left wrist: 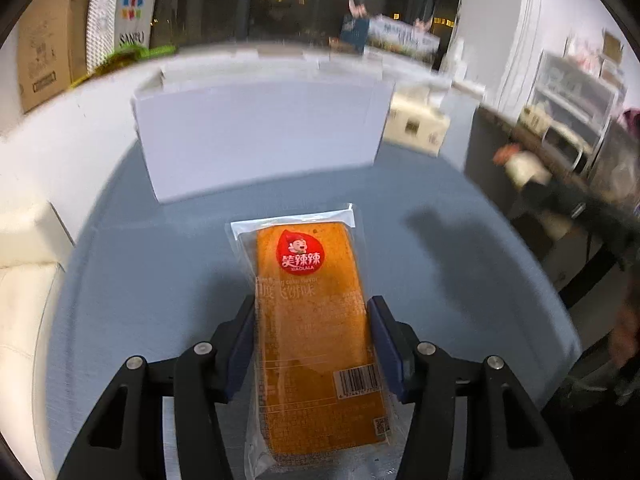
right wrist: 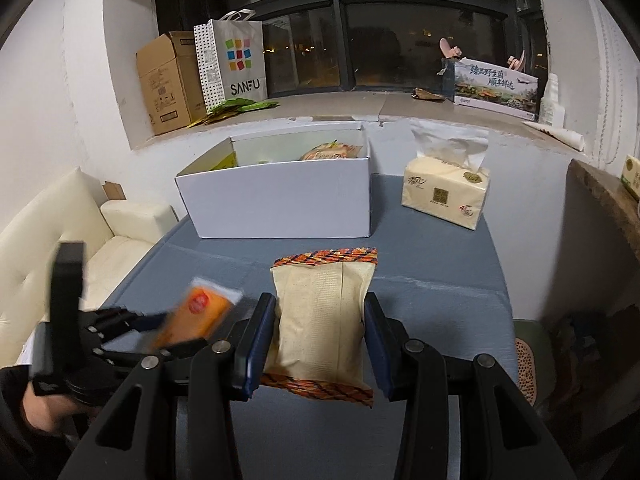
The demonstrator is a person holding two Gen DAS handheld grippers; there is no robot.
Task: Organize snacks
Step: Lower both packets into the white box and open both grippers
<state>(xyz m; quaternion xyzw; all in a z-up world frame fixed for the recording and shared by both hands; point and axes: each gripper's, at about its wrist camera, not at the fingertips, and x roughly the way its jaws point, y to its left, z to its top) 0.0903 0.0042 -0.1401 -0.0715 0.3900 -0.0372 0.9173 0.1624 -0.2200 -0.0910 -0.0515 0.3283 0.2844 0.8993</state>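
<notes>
My left gripper (left wrist: 312,316) is shut on an orange snack pack with a red logo (left wrist: 312,320), held above the grey table (left wrist: 160,280); it shows blurred in the right wrist view (right wrist: 196,316). My right gripper (right wrist: 320,316) is shut on a beige snack pack with patterned ends (right wrist: 322,324). A white open box (right wrist: 280,200) stands ahead on the table and holds several snacks (right wrist: 330,152). In the left wrist view the box's front wall (left wrist: 260,136) faces me.
A tissue pack (right wrist: 446,192) stands right of the box. A cream sofa (right wrist: 60,240) lies left of the table. A cardboard box (right wrist: 168,80), a SANFU bag (right wrist: 236,64) and a printed carton (right wrist: 496,88) sit on the window sill.
</notes>
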